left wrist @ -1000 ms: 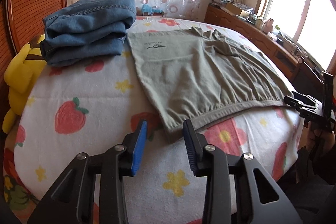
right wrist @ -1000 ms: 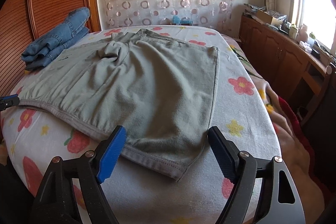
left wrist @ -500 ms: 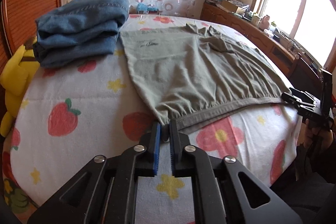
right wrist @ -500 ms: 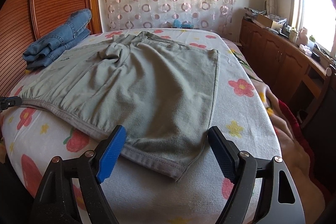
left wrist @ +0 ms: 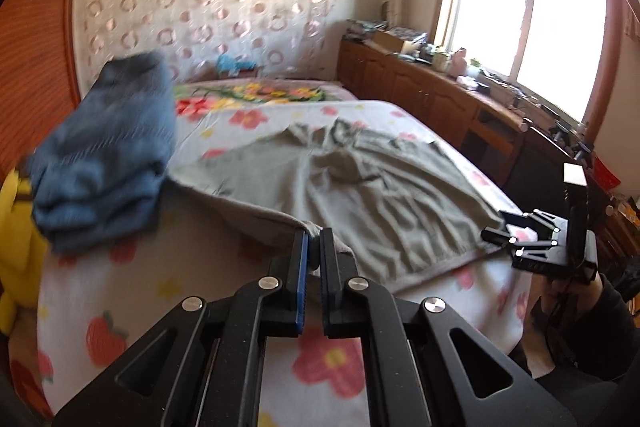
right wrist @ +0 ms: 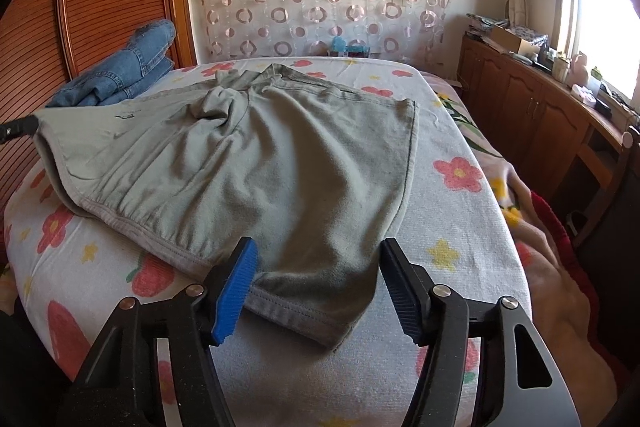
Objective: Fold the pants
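Note:
Grey-green pants (right wrist: 256, 163) lie spread on the flowered bed (right wrist: 460, 211). My left gripper (left wrist: 314, 239) is shut on the waistband corner of the pants (left wrist: 360, 187) and holds it lifted off the bed. It shows at the left edge of the right wrist view (right wrist: 18, 129), with the corner raised. My right gripper (right wrist: 316, 259) is open, its blue pads either side of the pants' near corner, low over the bed. It also shows in the left wrist view (left wrist: 520, 243) at the far waistband end.
Folded blue jeans (left wrist: 104, 163) are stacked at the bed's left side, also in the right wrist view (right wrist: 120, 75). A yellow plush toy (left wrist: 16, 247) sits beside them. A wooden cabinet (right wrist: 540, 115) runs along the right under the window.
My left gripper closed on the waistband corner and has lifted it up and inward. The right gripper stayed open and moved slightly forward over the near corner.

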The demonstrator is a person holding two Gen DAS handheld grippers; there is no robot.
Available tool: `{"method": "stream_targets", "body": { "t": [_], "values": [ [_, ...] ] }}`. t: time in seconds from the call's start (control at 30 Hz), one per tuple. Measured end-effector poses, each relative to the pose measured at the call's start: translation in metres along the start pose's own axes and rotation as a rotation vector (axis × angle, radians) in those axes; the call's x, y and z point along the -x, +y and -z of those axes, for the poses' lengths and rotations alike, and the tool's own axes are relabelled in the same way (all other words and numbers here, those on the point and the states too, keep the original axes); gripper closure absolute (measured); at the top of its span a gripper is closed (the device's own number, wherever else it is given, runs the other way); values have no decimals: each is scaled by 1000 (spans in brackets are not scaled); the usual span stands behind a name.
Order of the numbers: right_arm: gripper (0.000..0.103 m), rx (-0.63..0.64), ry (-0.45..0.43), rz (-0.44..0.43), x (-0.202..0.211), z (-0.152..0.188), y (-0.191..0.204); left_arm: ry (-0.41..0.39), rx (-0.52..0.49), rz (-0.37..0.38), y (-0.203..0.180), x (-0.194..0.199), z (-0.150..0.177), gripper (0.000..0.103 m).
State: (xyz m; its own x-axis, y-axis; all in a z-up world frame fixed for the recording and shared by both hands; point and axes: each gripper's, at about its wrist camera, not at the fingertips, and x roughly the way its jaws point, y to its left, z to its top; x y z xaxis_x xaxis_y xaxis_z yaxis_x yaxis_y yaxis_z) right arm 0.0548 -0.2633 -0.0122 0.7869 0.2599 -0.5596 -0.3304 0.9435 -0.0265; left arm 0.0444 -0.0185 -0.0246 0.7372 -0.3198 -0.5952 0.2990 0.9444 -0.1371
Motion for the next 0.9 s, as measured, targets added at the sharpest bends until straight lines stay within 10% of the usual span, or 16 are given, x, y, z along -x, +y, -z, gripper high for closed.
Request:
{"method": "stream_targets", "body": {
  "t": [0.9],
  "values": [
    [38, -36, -40, -11, 3, 4, -2, 61, -163, 212, -105, -77, -58, 97]
  ]
}}
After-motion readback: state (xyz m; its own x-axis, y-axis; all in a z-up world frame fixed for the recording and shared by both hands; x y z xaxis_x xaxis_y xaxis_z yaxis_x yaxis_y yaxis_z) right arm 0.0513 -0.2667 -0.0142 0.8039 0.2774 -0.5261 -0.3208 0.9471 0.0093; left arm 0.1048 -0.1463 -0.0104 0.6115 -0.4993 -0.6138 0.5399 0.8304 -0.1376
